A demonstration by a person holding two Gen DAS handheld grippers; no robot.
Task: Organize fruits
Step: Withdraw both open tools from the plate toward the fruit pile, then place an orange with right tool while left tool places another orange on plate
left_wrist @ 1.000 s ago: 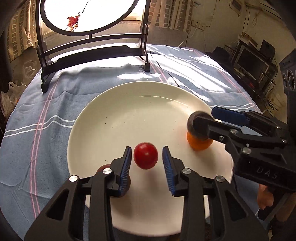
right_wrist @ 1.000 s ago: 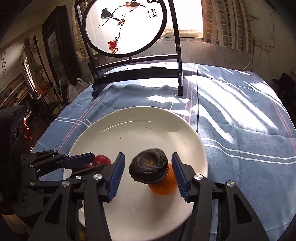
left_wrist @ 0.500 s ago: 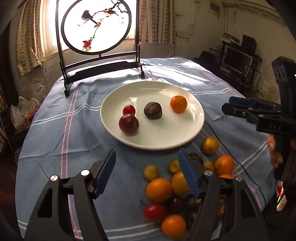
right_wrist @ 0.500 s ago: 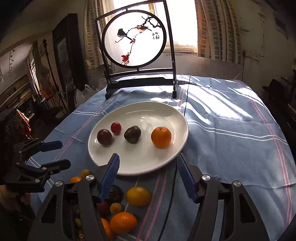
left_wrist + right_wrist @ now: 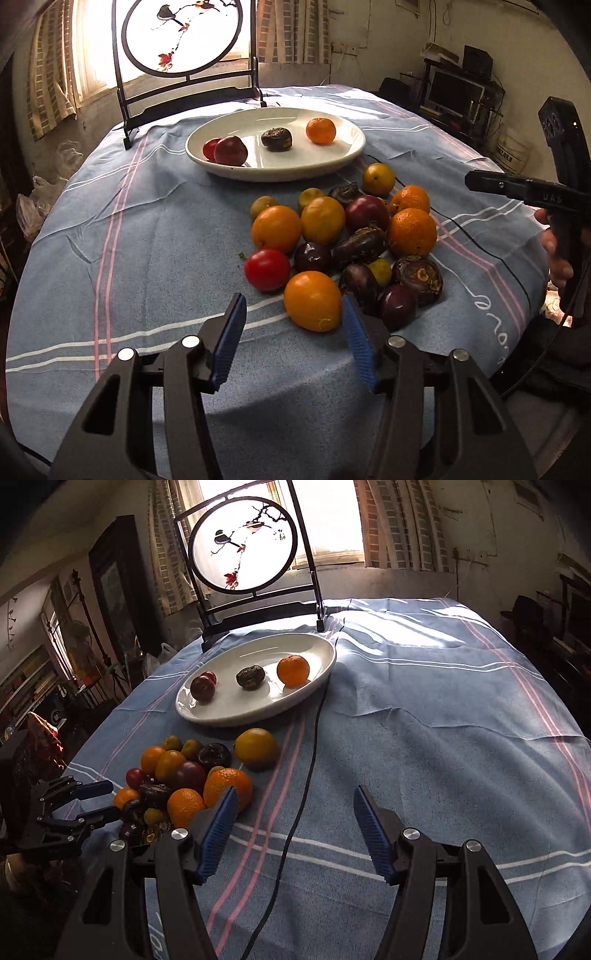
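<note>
Both your grippers have pulled back from the white plate [image 5: 280, 173] since a second ago, when each hung over it with a fruit between its pads. Those fruits now lie on the plate: a dark red plum [image 5: 231, 150] with a small red tomato [image 5: 209, 148] touching it, a dark wrinkled fruit [image 5: 277, 139] in the middle, and a mandarin [image 5: 320, 130] toward the far side. Four pieces placed; most of the work remains.

The left gripper [image 5: 293, 341] has jaws that have just been closing from a wider spread; they stand apart and hold nothing. Its right pad sits just beside the nearest orange [image 5: 313, 301], but you have no grip on it. The right gripper [image 5: 291, 830] has jaws apart over bare tablecloth [image 5: 424, 709], holding nothing.

The fruit pile [image 5: 343, 240] lies on your side of the plate, near its front rim. Oranges, dark plums, wrinkled fruits and small yellow ones touch one another there, so lifting one may roll its neighbours. A red tomato [image 5: 266, 268] sits at the pile's left edge, the easiest to reach.

A black cable [image 5: 314, 738] runs from beside the plate toward you, between the pile and the right gripper. A round painted screen [image 5: 244, 550] stands behind the plate, clear of the work.
</note>
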